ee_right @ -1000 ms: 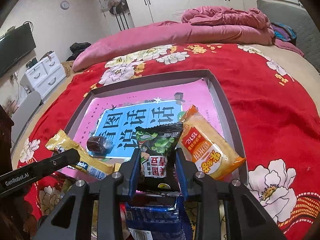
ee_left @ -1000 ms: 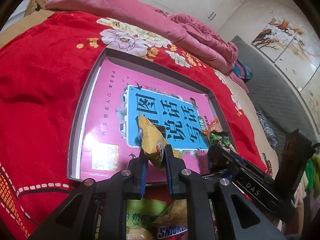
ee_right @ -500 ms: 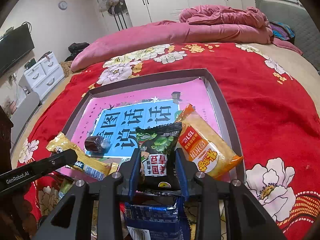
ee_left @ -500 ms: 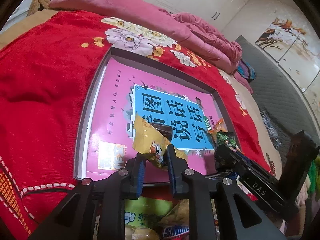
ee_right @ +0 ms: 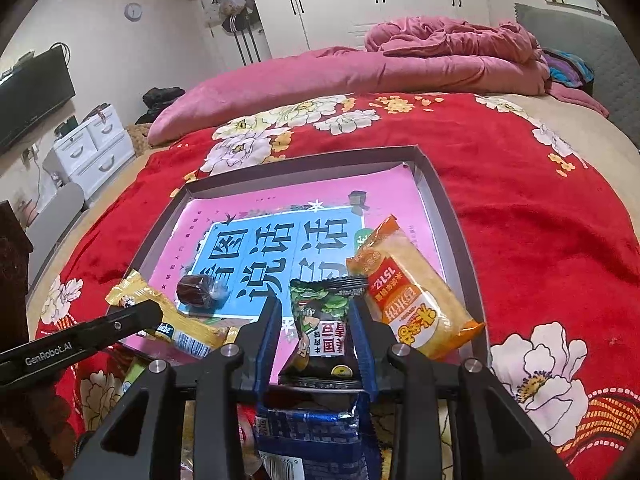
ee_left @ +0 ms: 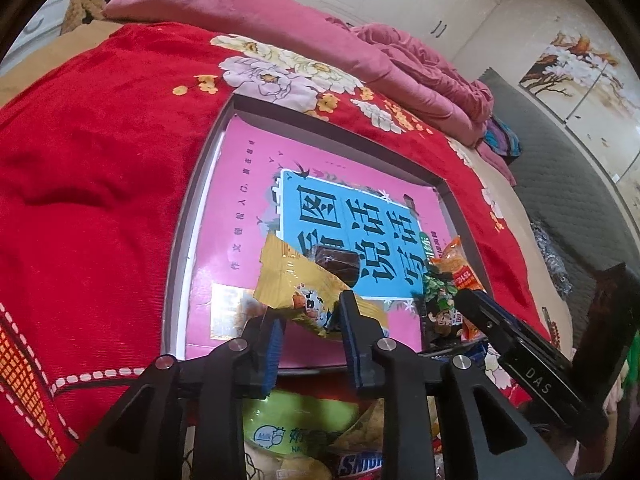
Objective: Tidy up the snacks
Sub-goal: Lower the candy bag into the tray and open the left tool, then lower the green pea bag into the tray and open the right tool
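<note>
While both claws hover, four snacks (ee_right: 416, 296) fill one tray (ee_right: 452, 216).

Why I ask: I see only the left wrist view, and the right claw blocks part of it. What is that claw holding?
Observer: The right claw is shut on a green packet, which stands upright at the near edge of the tray.
Operator: Anything on its right?
Observer: An orange packet lies flat beside it, along the tray's right wall.
Operator: And below the claw?
Observer: A blue packet lies there, outside the tray.
</note>
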A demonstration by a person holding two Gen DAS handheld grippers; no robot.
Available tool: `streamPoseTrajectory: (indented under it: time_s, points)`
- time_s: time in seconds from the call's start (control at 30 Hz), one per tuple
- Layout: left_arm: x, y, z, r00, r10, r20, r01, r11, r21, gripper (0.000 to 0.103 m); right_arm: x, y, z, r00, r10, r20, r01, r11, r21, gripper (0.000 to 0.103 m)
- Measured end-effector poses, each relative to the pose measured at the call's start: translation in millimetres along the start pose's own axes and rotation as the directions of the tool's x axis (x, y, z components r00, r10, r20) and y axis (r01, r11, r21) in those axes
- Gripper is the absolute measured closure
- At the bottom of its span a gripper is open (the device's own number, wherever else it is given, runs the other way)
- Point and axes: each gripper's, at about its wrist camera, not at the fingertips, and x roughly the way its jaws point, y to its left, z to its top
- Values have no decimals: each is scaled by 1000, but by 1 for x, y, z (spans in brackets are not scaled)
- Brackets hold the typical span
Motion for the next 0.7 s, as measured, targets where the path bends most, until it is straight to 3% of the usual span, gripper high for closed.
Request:
streamPoseTrajectory:
  time_s: [0.23, 0.7]
  points:
    - [-1, 3, 1, 1000, 22, 5, -22, 1000, -8, 62, -4, -6, -1, 1000, -2, 3, 2, 1000, 11, 68]
    - [-12, 8, 5, 998, 48, 48, -48, 999, -15, 37, -9, -5, -2, 1000, -1, 20, 1, 1000, 3, 57]
